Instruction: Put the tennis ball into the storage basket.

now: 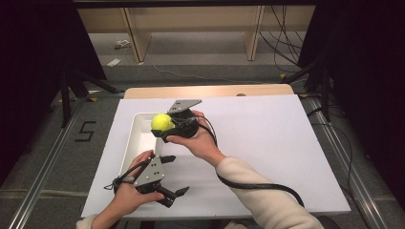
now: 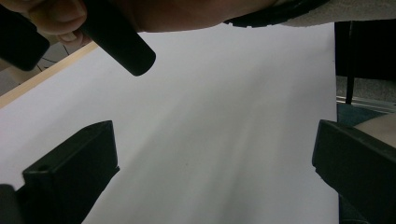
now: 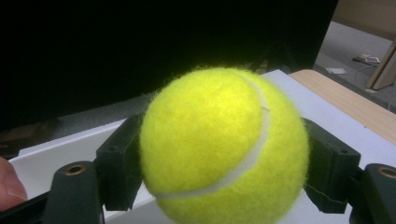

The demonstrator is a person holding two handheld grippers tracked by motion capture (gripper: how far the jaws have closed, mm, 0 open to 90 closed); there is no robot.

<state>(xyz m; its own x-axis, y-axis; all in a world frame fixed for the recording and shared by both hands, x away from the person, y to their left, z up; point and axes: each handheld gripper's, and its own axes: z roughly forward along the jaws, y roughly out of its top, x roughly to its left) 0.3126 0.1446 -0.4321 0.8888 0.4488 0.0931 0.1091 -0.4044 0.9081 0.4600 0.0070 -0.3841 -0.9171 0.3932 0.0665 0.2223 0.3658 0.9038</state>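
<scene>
Yellow tennis ball [image 1: 162,122] clamped between right gripper [image 1: 165,130] jaws, held over white tray [image 1: 138,143], likely for drop-in; left gripper [image 1: 173,175] jaws apart, idle.

Bright lit table, dark surroundings, soft close-up blur.

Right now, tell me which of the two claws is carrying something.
The right claw: its jaws are shut on the fuzzy yellow tennis ball above the white rectangular tray. The left claw, nearer the person, stands open with nothing between its jaws.
</scene>
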